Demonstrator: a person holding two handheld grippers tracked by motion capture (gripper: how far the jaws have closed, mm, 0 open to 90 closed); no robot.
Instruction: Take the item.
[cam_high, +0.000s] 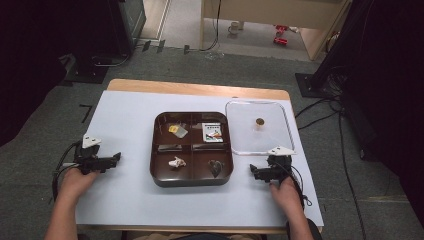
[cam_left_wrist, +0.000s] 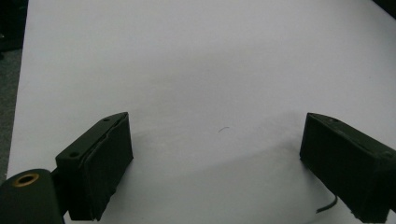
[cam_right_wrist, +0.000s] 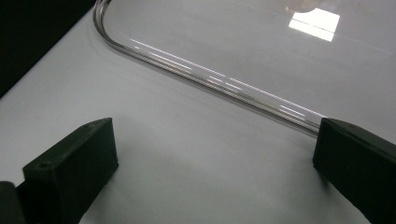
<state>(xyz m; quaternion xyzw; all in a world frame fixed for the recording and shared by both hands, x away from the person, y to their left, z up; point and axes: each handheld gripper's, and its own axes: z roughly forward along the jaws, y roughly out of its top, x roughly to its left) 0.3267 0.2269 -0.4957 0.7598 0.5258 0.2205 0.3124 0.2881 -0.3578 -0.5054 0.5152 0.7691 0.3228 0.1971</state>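
High view: a brown tray (cam_high: 192, 181) with four compartments sits mid-table on a white sheet (cam_high: 125, 125). Its far-left cell holds a small yellow item, the far-right a printed card (cam_high: 213, 132), the near-left a pale wrapped piece (cam_high: 176, 162), the near-right a dark heart-shaped piece (cam_high: 215, 167). A clear lid (cam_high: 270, 142) with a brown knob (cam_high: 259, 121) lies flat just right of the tray, off it. The left gripper (cam_high: 116, 158) rests on the sheet well left of the tray, pointing toward it. The right gripper (cam_high: 254, 171) sits just near of the lid's front edge.

Left gripper view: its jaws stand wide over bare sheet, nothing between them.

Right gripper view: its jaws are wide too, empty, and the lid's rim (cam_right_wrist: 210, 77) curves across just ahead of them; the right jaw's tip looks close to the rim, but contact is unclear.

My reading is that the work stands at its start, with the lid the likely target. The next move calls for the right gripper to ease forward onto the thin rim or rise to the knob, then close firmly, since clear plastic lying flat offers little to bite.
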